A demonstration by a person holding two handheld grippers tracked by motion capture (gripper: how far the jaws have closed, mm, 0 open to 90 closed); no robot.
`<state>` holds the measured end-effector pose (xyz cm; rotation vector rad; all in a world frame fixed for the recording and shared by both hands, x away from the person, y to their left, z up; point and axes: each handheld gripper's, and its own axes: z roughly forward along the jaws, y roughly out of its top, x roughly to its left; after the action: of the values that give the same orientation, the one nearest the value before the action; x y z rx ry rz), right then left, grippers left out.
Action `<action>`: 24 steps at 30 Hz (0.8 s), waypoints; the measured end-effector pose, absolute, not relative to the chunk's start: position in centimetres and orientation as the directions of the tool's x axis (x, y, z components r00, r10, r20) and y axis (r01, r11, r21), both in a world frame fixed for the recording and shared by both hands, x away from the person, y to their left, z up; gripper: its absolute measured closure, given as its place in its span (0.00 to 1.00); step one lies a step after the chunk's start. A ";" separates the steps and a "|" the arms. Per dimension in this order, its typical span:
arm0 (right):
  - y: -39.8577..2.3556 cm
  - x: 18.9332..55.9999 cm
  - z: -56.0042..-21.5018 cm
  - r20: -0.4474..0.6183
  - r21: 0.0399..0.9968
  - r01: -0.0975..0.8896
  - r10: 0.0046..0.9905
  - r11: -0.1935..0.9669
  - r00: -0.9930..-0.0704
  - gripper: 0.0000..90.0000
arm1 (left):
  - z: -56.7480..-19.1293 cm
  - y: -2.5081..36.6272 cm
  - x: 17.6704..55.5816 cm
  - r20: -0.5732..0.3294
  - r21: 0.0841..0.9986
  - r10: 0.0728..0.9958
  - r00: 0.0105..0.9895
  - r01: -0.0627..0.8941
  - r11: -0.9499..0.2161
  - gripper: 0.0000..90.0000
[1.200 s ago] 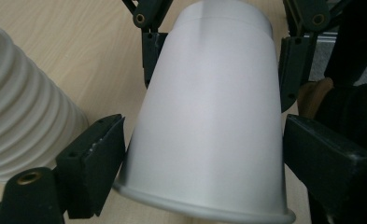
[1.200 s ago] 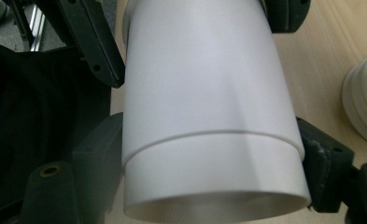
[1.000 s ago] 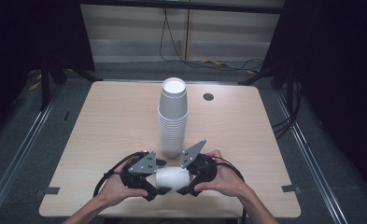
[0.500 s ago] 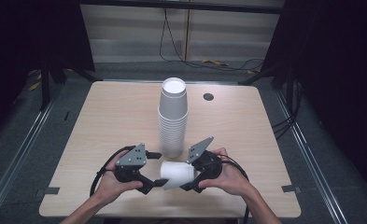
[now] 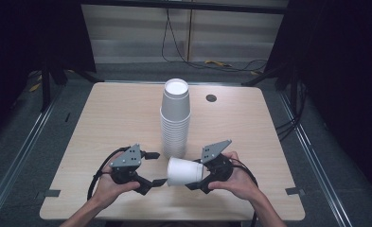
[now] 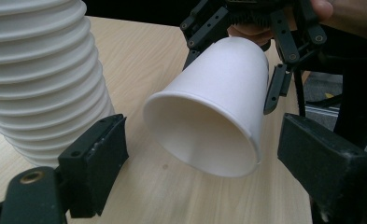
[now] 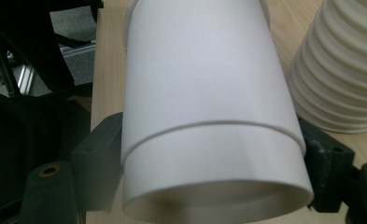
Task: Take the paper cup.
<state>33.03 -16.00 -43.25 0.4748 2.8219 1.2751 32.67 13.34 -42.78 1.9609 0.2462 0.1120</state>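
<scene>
The left hand-held gripper (image 5: 156, 168) has opened and drawn back from the cup (image 5: 184, 171).

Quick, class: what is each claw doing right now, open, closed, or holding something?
Left claw: open, jaws either side of the cup's mouth, not touching it.
Right claw: closed on the white paper cup.

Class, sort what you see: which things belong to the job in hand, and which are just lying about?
In the job: held cup, cup stack, left gripper, right gripper.
Lying about: dark table disc, floor cables.
</scene>
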 end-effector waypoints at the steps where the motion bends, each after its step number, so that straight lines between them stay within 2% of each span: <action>1: -16.1 32.9 -43.3 0.113 0.743 0.272 0.285 0.611 -0.952 0.24 | -42.8 13.3 32.6 -0.036 0.921 0.224 0.974 0.119 -0.370 0.17; 24: -17.3 33.2 -44.7 0.210 0.860 0.307 0.266 0.408 -0.941 0.24 | -43.3 14.7 32.5 -0.065 0.946 0.257 0.964 0.141 -0.291 0.17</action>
<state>33.17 -17.32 -44.69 0.5439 2.6692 1.6431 32.48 14.72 -43.33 1.8729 0.2901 0.1158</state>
